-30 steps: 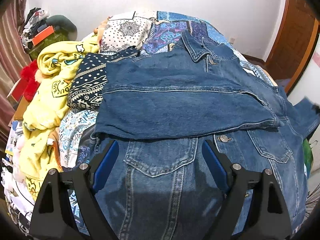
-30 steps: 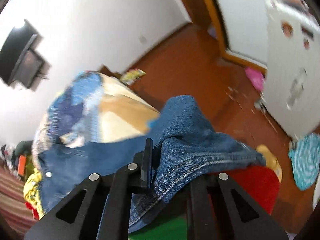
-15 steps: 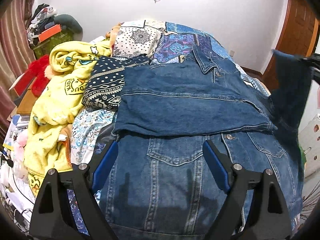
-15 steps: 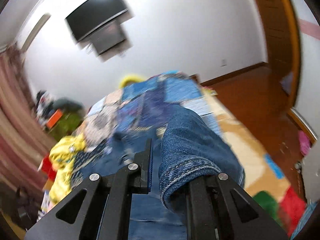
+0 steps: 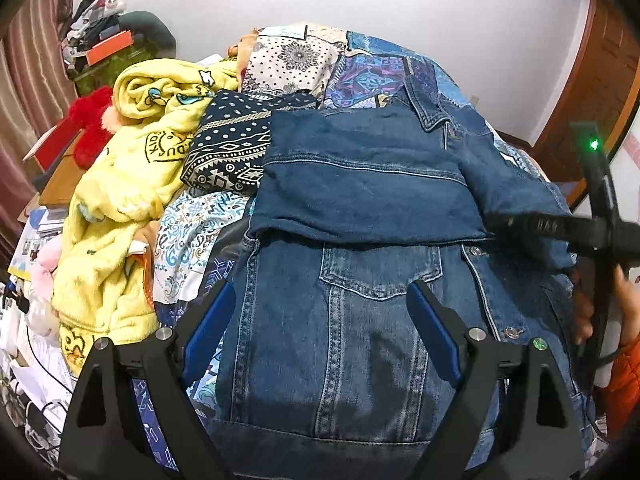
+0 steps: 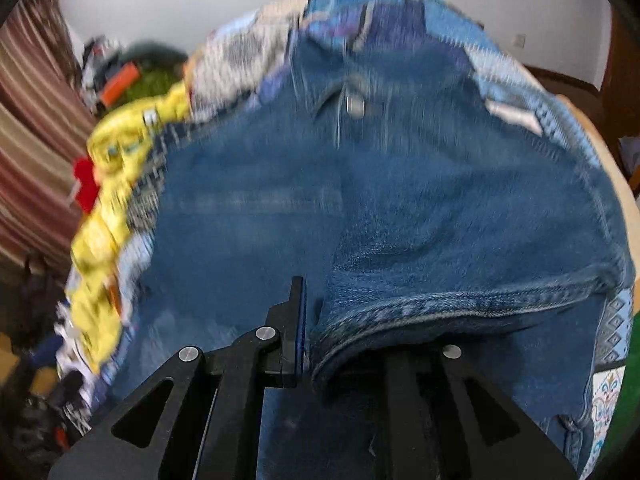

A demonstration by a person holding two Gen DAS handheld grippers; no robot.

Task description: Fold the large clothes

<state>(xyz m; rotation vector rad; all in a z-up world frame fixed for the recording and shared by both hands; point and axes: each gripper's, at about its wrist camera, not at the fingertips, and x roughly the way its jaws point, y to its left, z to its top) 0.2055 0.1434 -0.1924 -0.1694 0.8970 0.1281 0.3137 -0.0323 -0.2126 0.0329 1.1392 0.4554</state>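
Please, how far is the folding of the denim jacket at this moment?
Done: one sleeve already lies folded across the denim jacket. In hand: the right tongs are shut on the other sleeve's cuff and hold it over the jacket. The left tongs are open above the hem, holding nothing. Left: laying this sleeve down and folding the body.

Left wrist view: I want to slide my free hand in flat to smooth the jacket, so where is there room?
Open denim lies between the left gripper fingers, below the folded sleeve, around the chest pocket down to the hem. The left side is crowded by the yellow blanket and patterned cloth; the right gripper with the other sleeve occupies the right.
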